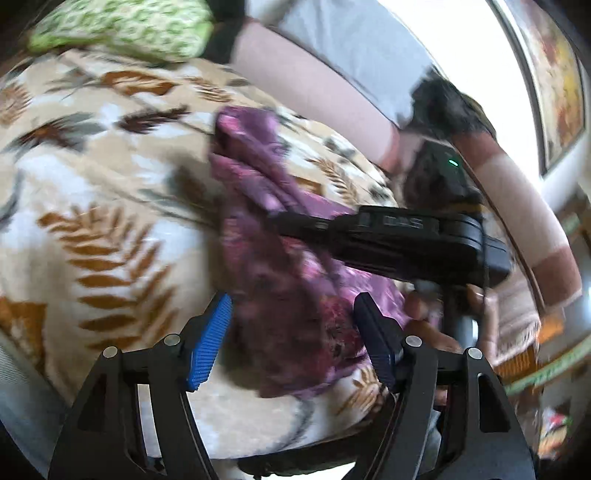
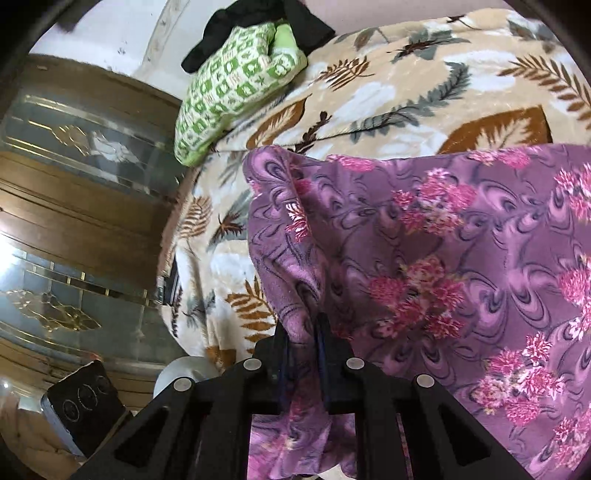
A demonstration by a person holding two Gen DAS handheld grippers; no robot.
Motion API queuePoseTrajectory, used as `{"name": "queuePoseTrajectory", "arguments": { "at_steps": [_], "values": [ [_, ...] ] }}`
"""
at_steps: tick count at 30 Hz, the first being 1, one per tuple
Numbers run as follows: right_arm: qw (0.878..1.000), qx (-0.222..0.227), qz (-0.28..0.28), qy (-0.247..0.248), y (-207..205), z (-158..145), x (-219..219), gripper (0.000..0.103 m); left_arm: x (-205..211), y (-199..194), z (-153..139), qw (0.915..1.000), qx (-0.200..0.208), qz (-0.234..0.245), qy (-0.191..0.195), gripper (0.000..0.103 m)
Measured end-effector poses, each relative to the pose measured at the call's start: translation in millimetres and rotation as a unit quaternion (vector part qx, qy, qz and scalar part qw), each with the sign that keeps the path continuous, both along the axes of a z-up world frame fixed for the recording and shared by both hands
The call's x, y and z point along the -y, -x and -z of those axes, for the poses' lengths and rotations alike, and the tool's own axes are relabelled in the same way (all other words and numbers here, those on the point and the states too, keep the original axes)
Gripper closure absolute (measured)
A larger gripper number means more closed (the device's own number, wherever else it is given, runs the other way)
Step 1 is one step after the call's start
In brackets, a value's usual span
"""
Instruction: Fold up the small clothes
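Left wrist view: my left hand-held gripper (image 1: 291, 343) stands spread, its blue pad (image 1: 210, 343) to one side and its dark pad to the other, with nothing between them. The purple cloth (image 1: 280, 258) lies just ahead of the fingers, bunched and stretched away across the blanket (image 1: 92, 177) that covers the bed. Ahead and to the right, the right hand-held gripper (image 1: 295, 221) reaches in over the cloth. A green cloth (image 1: 122, 26) sits far ahead, well apart. This view is blurred, so I cannot tell whether my pads touch the fabric.

Right wrist view: my right hand-held gripper (image 2: 301, 332) is pressed together on a fold of the cloth (image 2: 424, 258), which drapes ahead and to the right of the fingers. The green cloth (image 2: 236, 85) lies far ahead on the left, a cabinet (image 2: 74, 221) beyond the bed's edge.

I judge the cloth light, soft and limp; it will sag and slide rather than hold a crease. I would take the free edge nearest the left fingers, at a corner, and keep tension against the right pinch.
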State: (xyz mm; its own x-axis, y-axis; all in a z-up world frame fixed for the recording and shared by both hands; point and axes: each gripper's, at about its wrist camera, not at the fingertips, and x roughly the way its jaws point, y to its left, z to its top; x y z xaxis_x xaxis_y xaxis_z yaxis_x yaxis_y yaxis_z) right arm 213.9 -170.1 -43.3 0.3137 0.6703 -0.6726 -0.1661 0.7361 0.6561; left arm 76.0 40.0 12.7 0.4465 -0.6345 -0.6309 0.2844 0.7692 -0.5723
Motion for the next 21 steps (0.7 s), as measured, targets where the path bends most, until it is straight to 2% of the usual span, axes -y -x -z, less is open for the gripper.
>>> {"name": "queuePoseTrajectory", "arguments": {
  "at_steps": [3, 6, 8, 10, 13, 14, 16, 18, 19, 20, 21],
  "values": [
    [0.999, 0.012, 0.028, -0.021, 7, -2, 31, 0.091, 16, 0, 1, 0.9998, 0.003, 0.021, -0.004, 0.035],
    [0.994, 0.039, 0.076, -0.062, 25, -19, 89, 0.091, 30, -8, 9, 0.9993, -0.016, 0.033, -0.003, 0.035],
    [0.991, 0.051, 0.105, -0.069, 36, -25, 123, 0.091, 44, -13, 13, 0.9992, -0.024, 0.033, -0.007, 0.035],
    [0.986, 0.056, 0.131, -0.084, 45, -26, 159, 0.091, 65, -22, 16, 0.9985, -0.035, 0.041, -0.004, 0.035],
    [0.977, 0.057, 0.18, -0.097, 51, -15, 204, 0.091, 111, -28, 21, 0.9963, -0.046, 0.07, -0.019, 0.035],
    [0.974, 0.052, 0.194, -0.108, 53, -9, 217, 0.091, 129, -26, 20, 0.9951, -0.04, 0.087, -0.026, 0.035],
    [0.973, 0.031, 0.204, -0.107, 51, 6, 231, 0.091, 159, -14, 16, 0.9912, -0.003, 0.118, -0.06, 0.035],
    [0.977, 0.008, 0.194, -0.09, 48, 11, 235, 0.091, 194, 4, 12, 0.9795, 0.051, 0.156, -0.117, 0.035],
    [0.98, 0.002, 0.186, -0.076, 48, 12, 235, 0.091, 212, 13, 14, 0.9694, 0.07, 0.181, -0.15, 0.034],
    [0.98, -0.002, 0.185, -0.069, 48, 13, 237, 0.091, 232, 21, 19, 0.9551, 0.083, 0.213, -0.189, 0.034],
    [0.981, -0.004, 0.184, -0.065, 49, 14, 241, 0.091, 243, 25, 23, 0.9452, 0.091, 0.232, -0.211, 0.034]
  ]
}}
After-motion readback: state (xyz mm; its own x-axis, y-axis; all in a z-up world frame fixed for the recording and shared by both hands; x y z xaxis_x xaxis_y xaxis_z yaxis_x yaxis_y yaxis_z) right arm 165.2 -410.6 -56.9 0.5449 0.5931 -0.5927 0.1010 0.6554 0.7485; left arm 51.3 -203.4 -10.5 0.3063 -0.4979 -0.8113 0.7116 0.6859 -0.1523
